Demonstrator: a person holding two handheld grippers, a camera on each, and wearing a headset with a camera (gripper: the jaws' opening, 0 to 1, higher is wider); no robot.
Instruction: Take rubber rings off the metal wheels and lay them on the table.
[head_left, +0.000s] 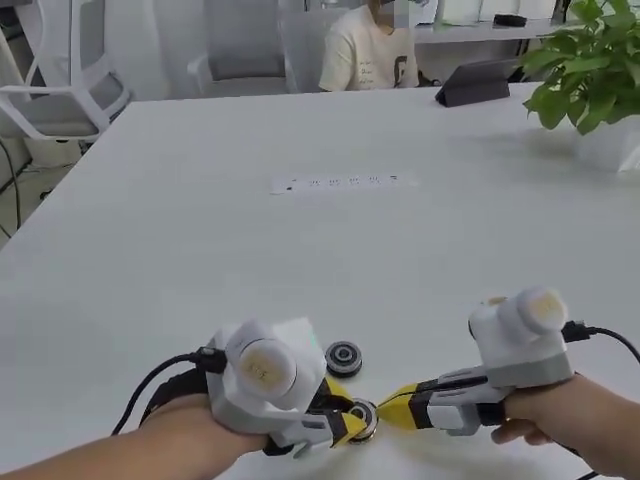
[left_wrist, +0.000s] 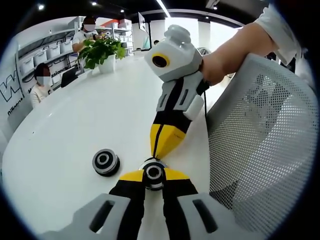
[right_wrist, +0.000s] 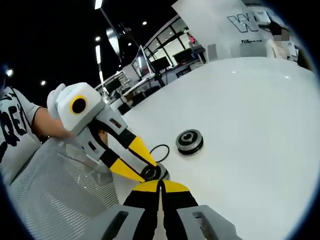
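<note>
A small metal wheel (head_left: 363, 414) (left_wrist: 153, 172) (right_wrist: 154, 172) with a dark rubber band is held just above the table, and my left gripper (head_left: 356, 422) (left_wrist: 153, 176) (right_wrist: 148, 173) is shut on it. My right gripper (head_left: 384, 407) (right_wrist: 160, 185) (left_wrist: 159, 151) faces it from the right. Its yellow tips are shut and touch the wheel's rim. I cannot tell whether they pinch the rubber. A second wheel (head_left: 343, 357) (left_wrist: 105, 162) (right_wrist: 189, 141) lies flat on the table a little farther out. A thin black rubber ring (right_wrist: 159, 146) lies just behind the held wheel.
The white table (head_left: 320, 250) stretches far ahead, with a flush socket strip (head_left: 335, 182) in its middle. A potted plant (head_left: 590, 70) stands at the far right. A person sits at the far edge (head_left: 370, 50). A mesh chair back (left_wrist: 260, 135) is close beside the grippers.
</note>
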